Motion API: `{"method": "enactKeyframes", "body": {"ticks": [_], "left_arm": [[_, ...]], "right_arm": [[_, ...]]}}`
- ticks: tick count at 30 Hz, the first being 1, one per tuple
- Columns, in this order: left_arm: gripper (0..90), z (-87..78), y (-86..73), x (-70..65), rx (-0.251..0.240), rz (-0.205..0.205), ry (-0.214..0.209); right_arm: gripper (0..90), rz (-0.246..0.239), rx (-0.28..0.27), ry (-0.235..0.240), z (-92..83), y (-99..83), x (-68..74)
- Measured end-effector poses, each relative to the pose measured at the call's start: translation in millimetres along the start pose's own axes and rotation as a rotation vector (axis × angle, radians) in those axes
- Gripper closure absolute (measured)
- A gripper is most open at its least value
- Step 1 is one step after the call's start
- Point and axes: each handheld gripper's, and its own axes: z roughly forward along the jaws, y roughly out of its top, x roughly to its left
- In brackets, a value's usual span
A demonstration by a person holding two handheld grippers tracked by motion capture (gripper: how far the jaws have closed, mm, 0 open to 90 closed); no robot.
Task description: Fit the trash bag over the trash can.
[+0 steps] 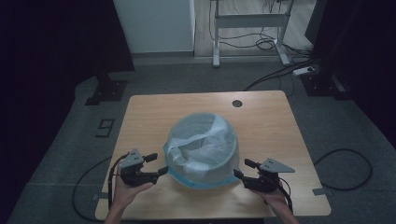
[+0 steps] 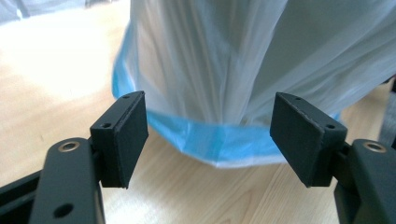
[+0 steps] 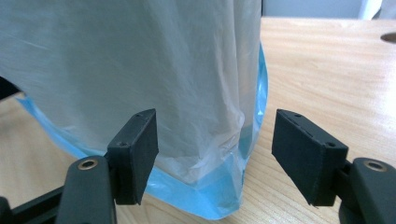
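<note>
With both the left gripper (image 1: 159, 164) and right gripper (image 1: 241, 169) standing wide and empty beside the bag-lined bin (image 1: 203, 149) (mid-table, toward the near edge), each should probably pinch only the blue hem (image 2: 219, 142) and pull evenly, avoiding tears.

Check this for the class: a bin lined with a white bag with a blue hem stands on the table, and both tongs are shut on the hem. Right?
Not quite. The bin and bag are as stated, but both tongs are open, clear of the hem, as both gripper views show.
</note>
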Motion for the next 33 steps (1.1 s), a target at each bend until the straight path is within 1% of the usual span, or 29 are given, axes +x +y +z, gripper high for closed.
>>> {"method": "enactKeyframes", "body": {"ticks": [3, 4, 7, 8, 11, 16, 21, 23, 26, 30, 33], "left_arm": [[27.3, -7.7, 10.0, -0.5, -0.039, 0.039, -0.026], [27.2, -8.9, 13.7, -1.1, -0.045, 0.054, -0.038], [26.9, -10.3, 25.2, -3.6, -0.057, 0.105, -0.051], [27.0, -10.4, 29.3, -3.9, -0.061, 0.115, -0.058], [28.4, -10.5, 42.8, -4.7, -0.077, 0.135, -0.081], [29.9, -7.7, 67.9, -6.4, -0.080, 0.169, -0.112], [32.6, 0.6, 88.5, -7.3, -0.054, 0.209, -0.145], [32.9, 5.0, 94.0, -6.7, -0.048, 0.214, -0.163], [33.2, 11.8, 101.0, -5.8, -0.035, 0.228, -0.188], [34.6, 22.5, 110.6, -2.7, -0.014, 0.241, -0.247], [34.3, 33.0, 117.9, 0.5, 0.034, 0.253, -0.294]], "right_arm": [[30.4, 0.010, -0.033, 0.017, -8.3, 0.0, -2.3], [30.4, 0.013, -0.041, 0.019, -10.5, 0.2, -3.1], [30.7, 0.021, -0.060, 0.033, -16.6, 0.2, -5.4], [31.0, 0.023, -0.066, 0.036, -18.4, -0.1, -5.9], [32.0, 0.036, -0.079, 0.048, -22.5, -0.9, -7.7], [33.6, 0.044, -0.086, 0.062, -25.0, -1.1, -9.1], [36.4, 0.046, -0.077, 0.077, -24.4, -3.2, -9.7], [37.0, 0.051, -0.065, 0.087, -22.9, -6.1, -9.6], [37.5, 0.042, -0.052, 0.096, -21.7, -8.6, -7.9], [37.6, 0.036, -0.052, 0.097, -22.4, -8.2, -7.8], [37.6, 0.046, -0.055, 0.093, -23.0, -9.3, -10.5]]}}
